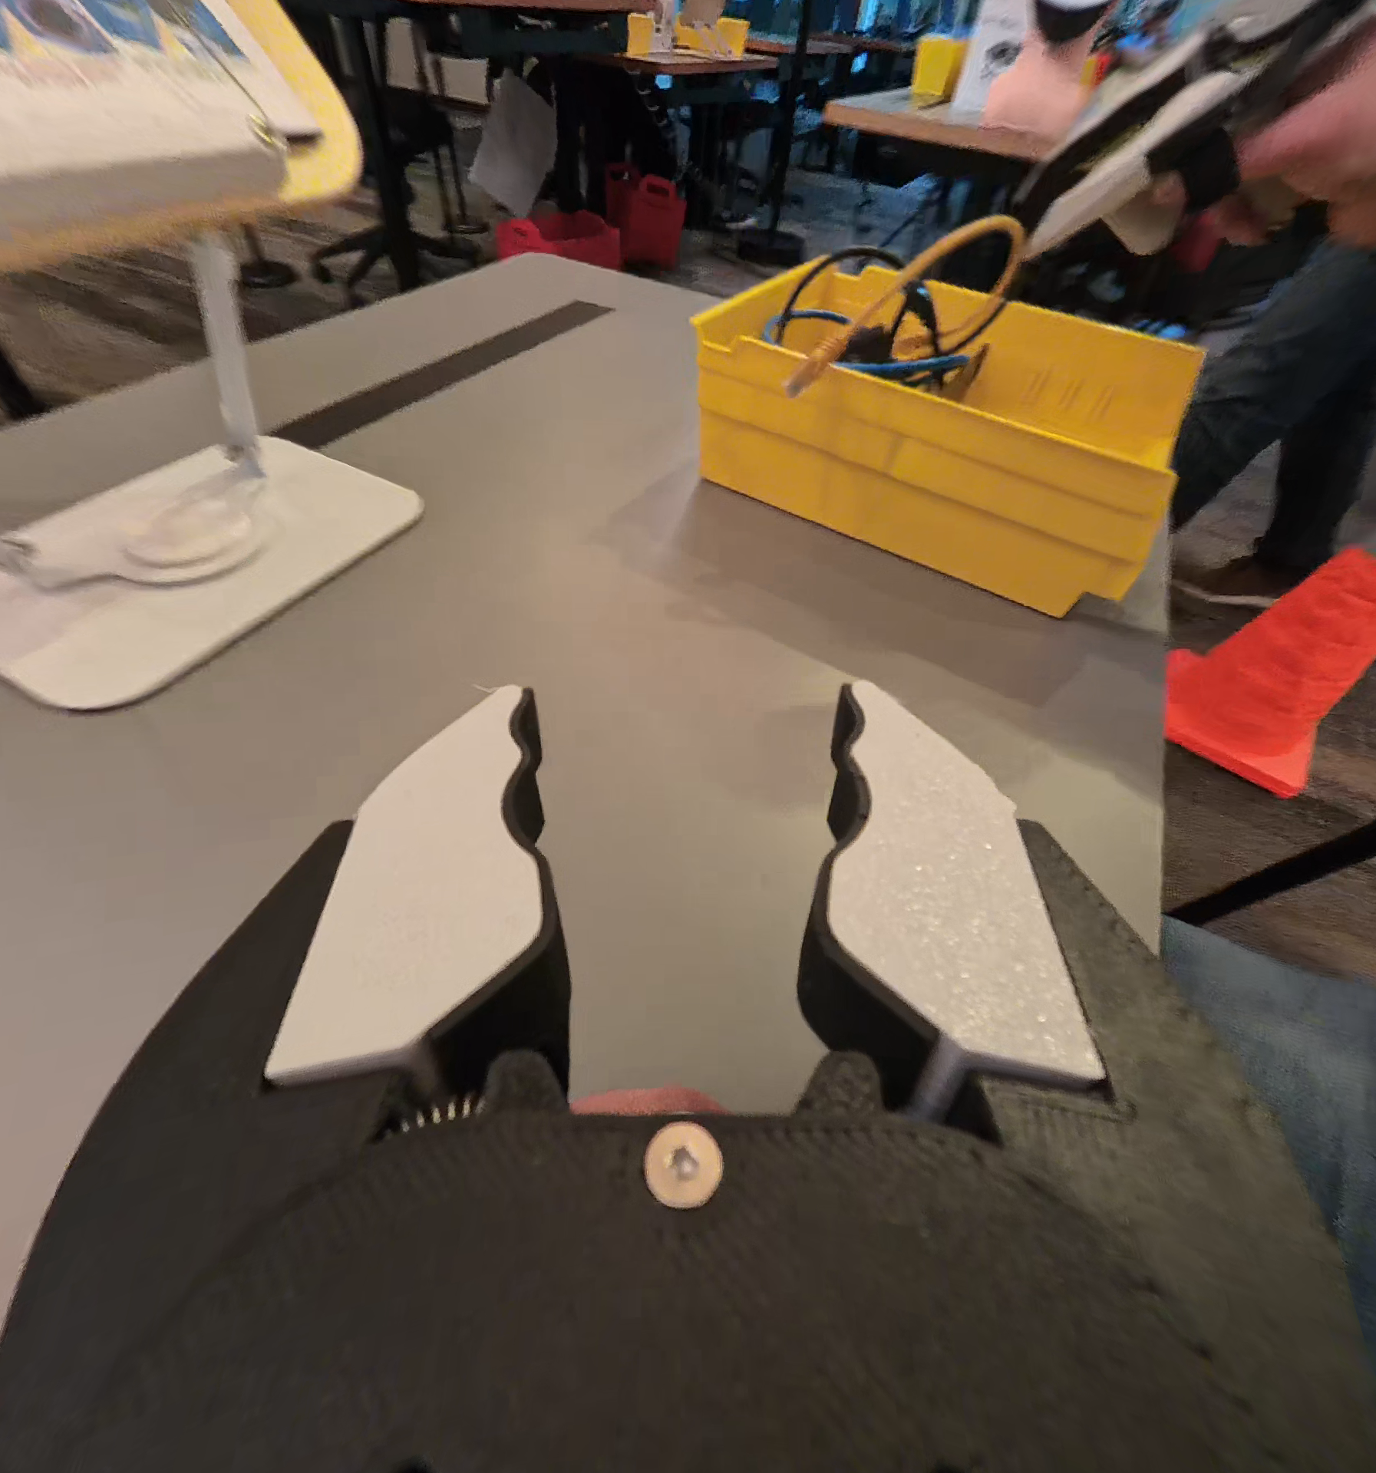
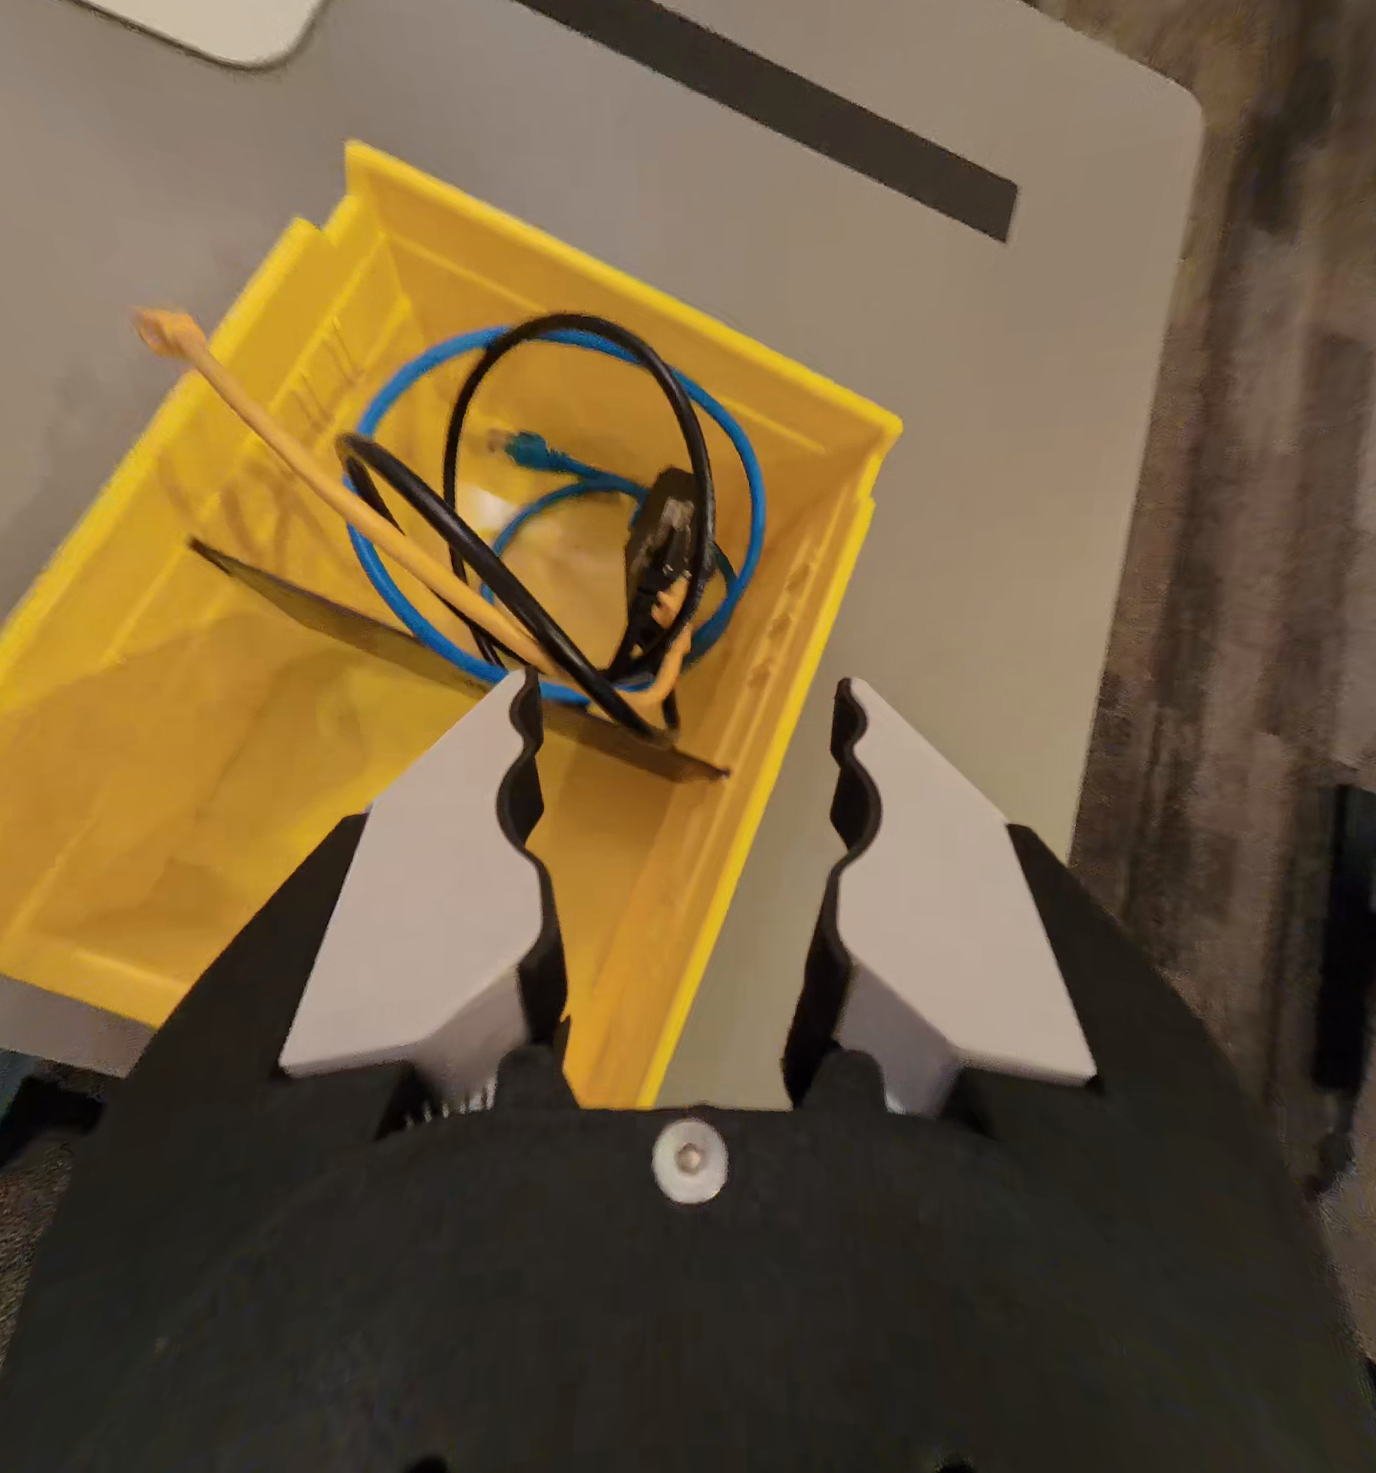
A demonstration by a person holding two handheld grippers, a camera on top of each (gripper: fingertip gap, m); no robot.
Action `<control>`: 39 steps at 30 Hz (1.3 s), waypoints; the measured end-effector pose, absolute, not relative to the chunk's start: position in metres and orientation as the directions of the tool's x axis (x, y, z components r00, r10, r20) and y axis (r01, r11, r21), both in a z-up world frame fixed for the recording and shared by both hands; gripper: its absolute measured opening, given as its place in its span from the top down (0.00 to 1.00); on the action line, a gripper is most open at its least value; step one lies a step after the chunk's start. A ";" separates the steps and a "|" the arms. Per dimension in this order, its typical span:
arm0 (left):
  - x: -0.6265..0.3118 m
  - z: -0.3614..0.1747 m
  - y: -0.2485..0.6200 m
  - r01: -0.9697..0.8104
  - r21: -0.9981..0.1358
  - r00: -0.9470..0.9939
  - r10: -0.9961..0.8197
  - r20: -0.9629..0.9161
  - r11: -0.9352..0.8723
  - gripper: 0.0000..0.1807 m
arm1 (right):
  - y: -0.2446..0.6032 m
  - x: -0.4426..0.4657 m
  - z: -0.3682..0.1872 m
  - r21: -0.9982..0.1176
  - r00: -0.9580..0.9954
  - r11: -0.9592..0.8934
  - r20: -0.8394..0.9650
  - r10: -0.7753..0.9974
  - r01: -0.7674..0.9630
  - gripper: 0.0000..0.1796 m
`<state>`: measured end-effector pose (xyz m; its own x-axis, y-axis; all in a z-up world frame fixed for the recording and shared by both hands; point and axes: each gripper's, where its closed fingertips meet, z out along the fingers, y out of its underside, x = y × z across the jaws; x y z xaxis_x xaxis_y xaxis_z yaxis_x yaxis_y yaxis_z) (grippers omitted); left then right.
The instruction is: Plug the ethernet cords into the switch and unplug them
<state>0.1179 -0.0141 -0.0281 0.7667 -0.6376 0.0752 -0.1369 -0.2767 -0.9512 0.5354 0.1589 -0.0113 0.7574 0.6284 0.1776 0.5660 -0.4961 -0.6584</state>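
From my right wrist view, the right claw (image 2: 688,701) hangs over the yellow bin (image 2: 190,797), its jaws spread wide with nothing between them. The ethernet cords sit tangled in the bin's far compartment, in the middle of the frame, just beyond my fingertips: a blue cord (image 2: 748,494) coiled in a loop, a black cord (image 2: 501,574) arching over it, and a yellow cord (image 2: 310,462) running diagonally up and out over the bin's wall toward the upper left, ending in its plug (image 2: 160,328). A thin dark divider (image 2: 334,610) crosses the bin between my claw and the tangle.

I judge these cords light and springy — they will flex and drag each other if I pull one loop, so a pinch on the cable jacket would likely lift the whole knot. The stiff plug end is the better hold, and the yellow one is the most exposed, poking free of the rim.

In my left wrist view, the left claw (image 1: 688,701) is also wide open and empty, low over the bare grey desk (image 1: 589,558), well apart from the bin at the upper right of that frame. A white stand base (image 1: 190,558) sits at the left. I see no switch anywhere — its place I cannot tell.
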 end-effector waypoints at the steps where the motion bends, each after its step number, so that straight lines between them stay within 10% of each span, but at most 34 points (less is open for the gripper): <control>1: 0.108 -0.016 -0.014 -0.168 -0.949 0.794 -0.608 0.031 -0.268 0.60 | 0.155 0.543 -0.014 -0.651 0.765 -0.501 0.199 0.613 0.571 0.59; 7: 0.001 0.059 -0.033 -0.423 -0.859 0.889 -0.315 -0.332 -0.288 0.54 | 0.132 0.574 -0.051 -0.632 0.800 -0.555 0.182 0.572 0.541 0.57; 12: -0.110 0.081 -0.075 -0.247 -0.875 0.969 -0.110 -0.221 -0.415 0.49 | 0.121 0.585 -0.081 -0.599 0.811 -0.595 0.172 0.559 0.536 0.61; 23: -0.250 -0.063 -0.203 0.046 -0.671 0.981 0.161 -0.110 -0.740 0.45 | 0.114 0.578 -0.117 -0.544 0.784 -0.611 0.153 0.602 0.576 0.89; 33: -0.278 -0.041 -0.236 0.042 -0.771 0.933 0.301 -0.198 -0.636 0.54 | 0.117 0.554 -0.120 -0.558 0.779 -0.628 0.055 0.625 0.543 0.90; 39: -0.285 -0.092 -0.256 0.168 -0.640 0.963 0.264 -0.056 -0.750 0.58 | 0.118 0.536 -0.120 -0.563 0.763 -0.611 0.054 0.644 0.556 0.90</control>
